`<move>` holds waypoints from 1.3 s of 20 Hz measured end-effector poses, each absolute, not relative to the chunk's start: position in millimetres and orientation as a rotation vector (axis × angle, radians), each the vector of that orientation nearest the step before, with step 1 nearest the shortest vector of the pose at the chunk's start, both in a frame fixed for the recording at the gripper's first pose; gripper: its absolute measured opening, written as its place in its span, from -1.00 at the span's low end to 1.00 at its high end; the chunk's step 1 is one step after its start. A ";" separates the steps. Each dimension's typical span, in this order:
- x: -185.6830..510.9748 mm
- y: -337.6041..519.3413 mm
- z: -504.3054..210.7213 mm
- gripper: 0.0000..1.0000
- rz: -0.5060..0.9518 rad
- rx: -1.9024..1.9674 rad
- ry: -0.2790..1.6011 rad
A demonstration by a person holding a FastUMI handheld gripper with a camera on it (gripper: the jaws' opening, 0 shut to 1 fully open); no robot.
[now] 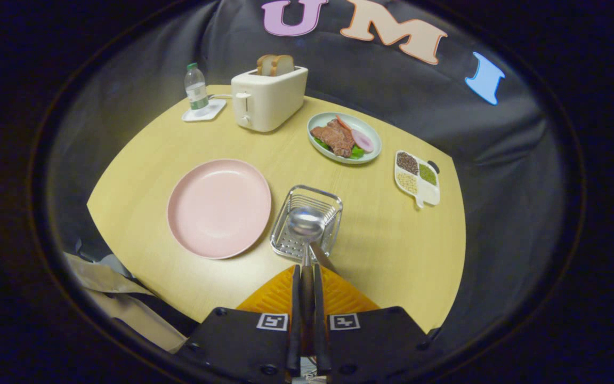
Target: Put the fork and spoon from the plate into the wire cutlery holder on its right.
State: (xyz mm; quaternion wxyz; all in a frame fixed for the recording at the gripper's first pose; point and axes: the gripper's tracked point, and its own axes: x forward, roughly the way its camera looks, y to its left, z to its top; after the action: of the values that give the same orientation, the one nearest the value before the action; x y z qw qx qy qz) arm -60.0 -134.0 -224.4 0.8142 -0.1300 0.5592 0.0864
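My gripper (307, 271) is shut on the dark handle of the spoon (306, 223). The spoon's shiny bowl points away from me and hangs over the wire cutlery holder (333, 205), just ahead of the fingertips. A second brown handle (325, 257), which looks like the fork's, leans out of the holder's near side beside my right finger; its head is hidden. The pink plate (218, 208) lies left of the holder with nothing on it.
Beyond the holder are a plate of meat and vegetables (345, 137), a divided dish of grains (417, 177) to the right, a white toaster with bread (267, 96) and a water bottle (196, 88) on a coaster. The round table's edge (448, 298) curves close on the right.
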 end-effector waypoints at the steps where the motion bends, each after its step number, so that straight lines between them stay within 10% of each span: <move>1: -56.1 -134.0 -224.2 -0.67 0.184 -0.279 1.179; 10: -30.9 -88.4 -193.1 1.00 0.247 -0.214 0.985; 26: 8.0 14.0 -57.9 0.99 0.032 -0.018 0.240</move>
State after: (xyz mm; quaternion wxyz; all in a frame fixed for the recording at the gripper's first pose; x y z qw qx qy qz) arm 8.0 14.0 -57.9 0.9926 -0.0092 0.1196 0.0161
